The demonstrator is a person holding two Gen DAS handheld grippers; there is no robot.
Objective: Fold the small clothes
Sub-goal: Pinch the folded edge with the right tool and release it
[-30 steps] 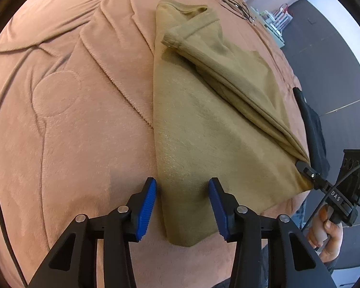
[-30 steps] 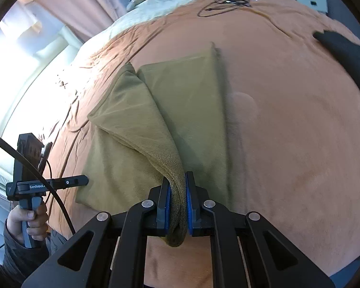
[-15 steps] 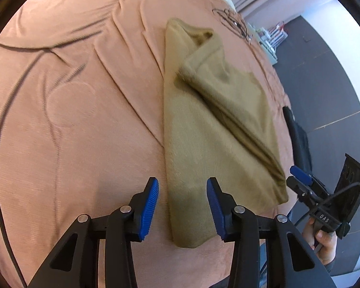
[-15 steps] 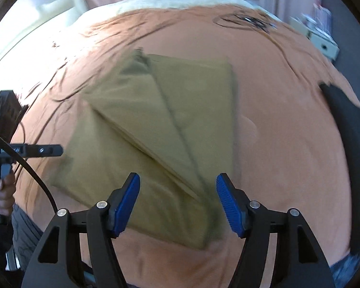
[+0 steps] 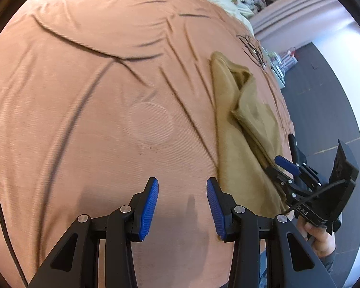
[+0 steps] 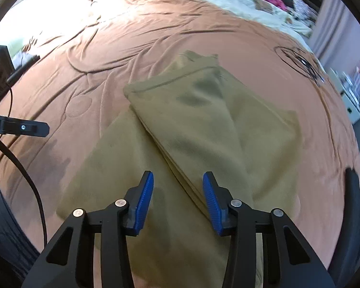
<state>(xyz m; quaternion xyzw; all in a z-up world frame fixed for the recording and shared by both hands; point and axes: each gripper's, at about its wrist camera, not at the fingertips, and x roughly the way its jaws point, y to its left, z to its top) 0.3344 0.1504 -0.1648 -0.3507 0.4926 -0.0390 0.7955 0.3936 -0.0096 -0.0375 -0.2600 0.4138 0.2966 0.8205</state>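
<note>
Right wrist view: the right hand-held gripper [image 6: 177, 196] hovers directly over the olive-tan fleece garment [image 6: 192, 132], jaws closing on nothing, so it is the nearer one. The garment's long axis runs away from it across the rust-orange bedspread [image 6: 108, 48]. The left hand-held gripper [image 5: 182, 206], released and empty, has the cloth [image 5: 240, 132] to its right.
</note>
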